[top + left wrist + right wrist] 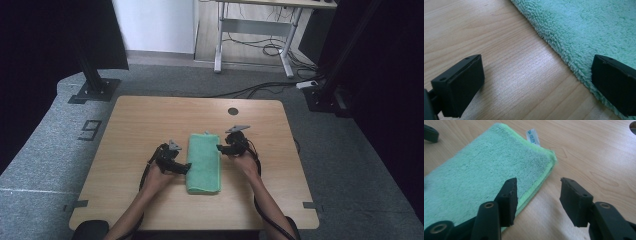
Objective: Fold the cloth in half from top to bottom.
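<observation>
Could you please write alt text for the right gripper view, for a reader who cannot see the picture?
A folded green towel lies flat on a wooden table, with a small white label sticking out at its far end. In front, the right gripper has its two black fingers apart, one over the towel's edge and one over bare wood, gripping nothing.

The towel (481, 172) is looking like soft, fluffy green cloth with a rough pile, and a small white label (533, 137) is showing at its edge. The table (511, 75) is showing smooth, pale wood grain with slight shine. The pads (510, 200) are looking like matt black plastic.
</observation>
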`<state>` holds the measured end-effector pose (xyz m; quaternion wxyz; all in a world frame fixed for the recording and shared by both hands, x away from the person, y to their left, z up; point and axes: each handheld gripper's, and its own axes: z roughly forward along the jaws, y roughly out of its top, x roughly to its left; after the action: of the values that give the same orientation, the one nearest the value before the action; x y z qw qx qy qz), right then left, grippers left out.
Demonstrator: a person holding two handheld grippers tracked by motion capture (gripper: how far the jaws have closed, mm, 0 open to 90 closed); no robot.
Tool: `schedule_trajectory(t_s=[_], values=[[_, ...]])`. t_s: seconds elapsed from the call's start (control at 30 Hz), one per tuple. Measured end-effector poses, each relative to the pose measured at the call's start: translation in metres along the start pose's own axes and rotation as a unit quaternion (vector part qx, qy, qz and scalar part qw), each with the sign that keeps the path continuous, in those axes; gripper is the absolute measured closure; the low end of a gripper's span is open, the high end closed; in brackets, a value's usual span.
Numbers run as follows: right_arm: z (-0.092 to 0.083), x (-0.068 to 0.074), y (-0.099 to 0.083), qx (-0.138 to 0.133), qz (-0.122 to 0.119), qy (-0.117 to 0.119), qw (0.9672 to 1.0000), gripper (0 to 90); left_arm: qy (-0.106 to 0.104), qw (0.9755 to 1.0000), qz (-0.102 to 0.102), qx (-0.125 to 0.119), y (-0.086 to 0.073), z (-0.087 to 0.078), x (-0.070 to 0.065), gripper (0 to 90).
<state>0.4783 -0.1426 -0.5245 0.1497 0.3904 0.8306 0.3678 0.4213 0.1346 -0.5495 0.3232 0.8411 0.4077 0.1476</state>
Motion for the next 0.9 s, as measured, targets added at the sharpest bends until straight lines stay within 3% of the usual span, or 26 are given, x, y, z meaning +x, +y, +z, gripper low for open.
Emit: schedule_trajectory(t_s=[0.43, 0.67, 0.9], values=[[0.025, -0.007, 0.017, 0.0, 0.01, -0.009, 0.9999, 55.3, 0.0, 1.0, 0.0, 0.0, 0.0, 0.0, 0.0, 0.0], [0.038, -0.012, 0.019, 0.017, 0.01, -0.011, 0.9997, 56.5, 0.0, 1.0, 0.0, 0.0, 0.0, 0.0, 0.0, 0.0], [0.041, -0.009, 0.019, 0.026, 0.005, 0.004, 0.9996, 73.2, 0.0, 1.0, -0.001, 0.0, 0.0, 0.0, 0.0, 0.0]])
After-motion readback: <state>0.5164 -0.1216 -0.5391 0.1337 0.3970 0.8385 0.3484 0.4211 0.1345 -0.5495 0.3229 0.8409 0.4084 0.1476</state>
